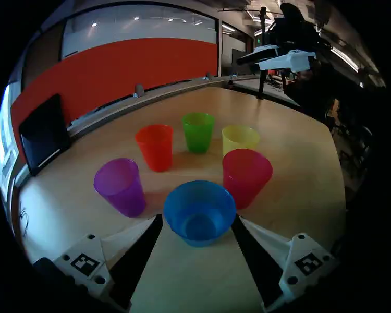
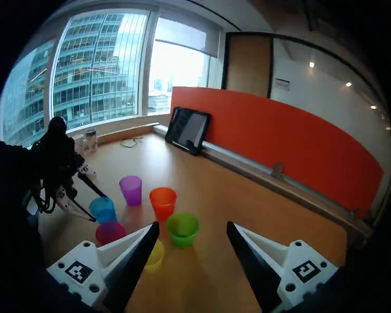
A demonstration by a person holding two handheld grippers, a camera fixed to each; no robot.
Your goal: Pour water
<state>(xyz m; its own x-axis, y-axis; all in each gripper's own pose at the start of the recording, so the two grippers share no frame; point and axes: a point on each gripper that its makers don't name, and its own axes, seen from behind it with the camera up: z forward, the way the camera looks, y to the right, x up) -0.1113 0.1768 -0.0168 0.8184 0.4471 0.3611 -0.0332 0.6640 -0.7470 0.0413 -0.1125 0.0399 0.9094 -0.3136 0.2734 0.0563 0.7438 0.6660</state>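
1. The left gripper (image 1: 196, 217) has its fingers spread wide and holds nothing. The blue cup (image 1: 199, 211) stands upright between the tips, just beside each. I cannot tell whether either finger touches it.
2. I also cannot tell whether the blue cup holds water.
3. Just behind it on the table (image 1: 300, 172) stand a purple cup (image 1: 120, 187) on the left and a red cup (image 1: 246, 176) on the right. Both are upright and flank the blue one closely.
4. Farther back, an orange cup (image 1: 155, 147), a green cup (image 1: 198, 131) and a yellow cup (image 1: 240, 140) form an arc. That makes six cups in a loose ring, one of each colour.
5. The right gripper (image 2: 192, 224) is also wide open and empty, above the table on the opposite side of the ring. In the right gripper view the green cup lies just beyond its tips, and one finger hides part of the yellow cup.
6. In the same view, a person's dark sleeve (image 2: 55, 156) holds the left gripper at the blue cup, across the ring.
7. Beyond the cups, one dark tablet (image 1: 44, 133) leans against the orange wall (image 1: 117, 68).
8. Farthest off, one jar (image 2: 91, 138) stands on the sill under the windows (image 2: 101, 68).
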